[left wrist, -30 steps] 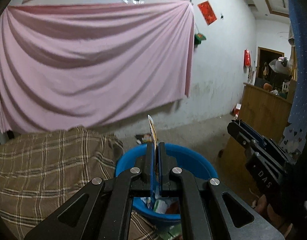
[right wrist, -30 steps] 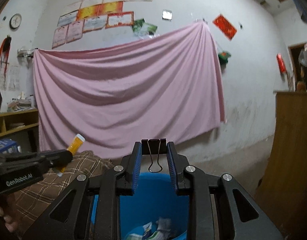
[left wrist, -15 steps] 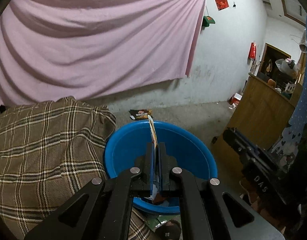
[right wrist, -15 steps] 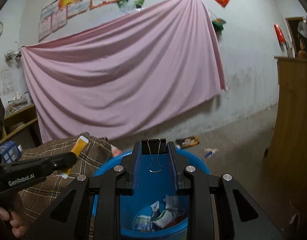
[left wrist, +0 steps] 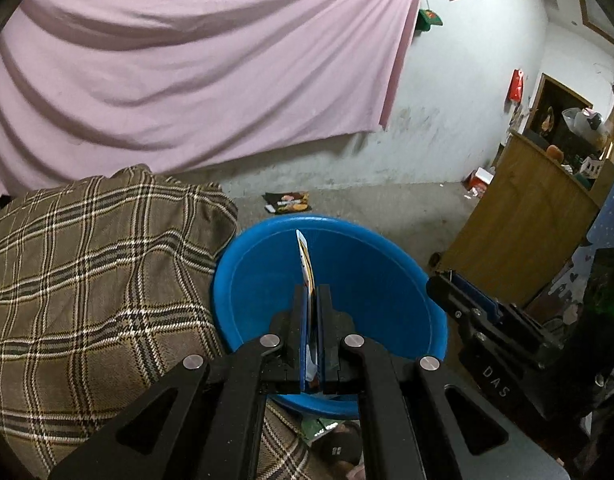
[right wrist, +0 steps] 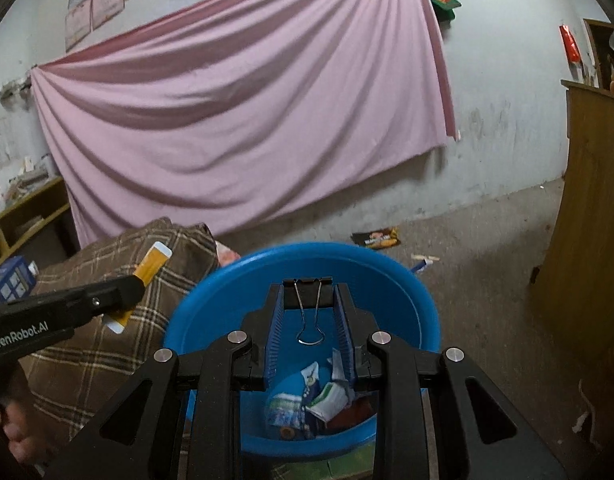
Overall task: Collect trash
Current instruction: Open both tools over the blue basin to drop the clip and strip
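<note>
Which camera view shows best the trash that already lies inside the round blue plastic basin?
The right wrist view is best: it looks down into the round blue plastic basin and shows the crumpled wrappers on its bottom. In the left wrist view the basin shows mostly bare wall; the left tongs cover the bottom.

My right gripper (right wrist: 308, 312) clamps a black binder clip (right wrist: 307, 298) above the blue basin (right wrist: 421, 304) holding crumpled wrappers (right wrist: 311, 404).

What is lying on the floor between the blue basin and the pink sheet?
A dark snack wrapper lies on the floor beyond the blue basin, before the pink sheet; both views show it.
</note>
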`<state>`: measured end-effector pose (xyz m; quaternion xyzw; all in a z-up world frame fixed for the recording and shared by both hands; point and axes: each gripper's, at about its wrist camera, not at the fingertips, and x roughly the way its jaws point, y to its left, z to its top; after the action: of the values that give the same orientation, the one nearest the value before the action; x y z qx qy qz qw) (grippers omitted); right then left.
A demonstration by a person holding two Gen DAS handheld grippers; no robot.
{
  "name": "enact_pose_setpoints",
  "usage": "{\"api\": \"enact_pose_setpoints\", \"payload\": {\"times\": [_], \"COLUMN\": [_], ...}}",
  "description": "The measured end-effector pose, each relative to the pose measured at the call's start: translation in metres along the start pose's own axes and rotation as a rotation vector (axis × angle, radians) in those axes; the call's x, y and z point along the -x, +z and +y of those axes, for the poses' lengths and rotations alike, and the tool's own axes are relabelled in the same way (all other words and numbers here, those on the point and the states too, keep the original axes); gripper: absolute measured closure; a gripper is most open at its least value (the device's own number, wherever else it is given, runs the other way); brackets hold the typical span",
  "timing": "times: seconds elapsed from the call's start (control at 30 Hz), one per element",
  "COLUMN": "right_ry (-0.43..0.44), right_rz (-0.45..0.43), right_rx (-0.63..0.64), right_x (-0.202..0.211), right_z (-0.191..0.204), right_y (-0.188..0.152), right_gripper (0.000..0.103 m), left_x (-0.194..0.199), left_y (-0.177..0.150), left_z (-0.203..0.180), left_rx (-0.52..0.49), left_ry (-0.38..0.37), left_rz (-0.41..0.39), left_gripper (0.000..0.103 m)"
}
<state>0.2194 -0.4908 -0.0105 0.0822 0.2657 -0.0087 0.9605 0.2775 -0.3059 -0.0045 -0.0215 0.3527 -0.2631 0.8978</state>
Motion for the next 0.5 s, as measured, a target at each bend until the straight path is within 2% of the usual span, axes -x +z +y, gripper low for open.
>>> {"api": "enact_pose_setpoints", "payload": {"times": [0.3, 0.5], "right_ry": [-0.002, -0.006], "right_rz": [0.015, 0.019], "right_rx": [0.009, 0.007], "right_x": [-0.0035, -0.0064], "right_z": [0.0001, 0.0006], "right_y": [-0.0036, -0.0024], "right_gripper": [0.079, 0.071], "left_x": [-0.0010, -0.0029], "left_y": [-0.0012, -0.0016], "left_z": [0.0035, 0.0069], "left_rx": [0.015, 0.025], "left_ry": [0.001, 0.013], "left_rz": [0.033, 0.053], "left_gripper": [0.101, 0.099]}}
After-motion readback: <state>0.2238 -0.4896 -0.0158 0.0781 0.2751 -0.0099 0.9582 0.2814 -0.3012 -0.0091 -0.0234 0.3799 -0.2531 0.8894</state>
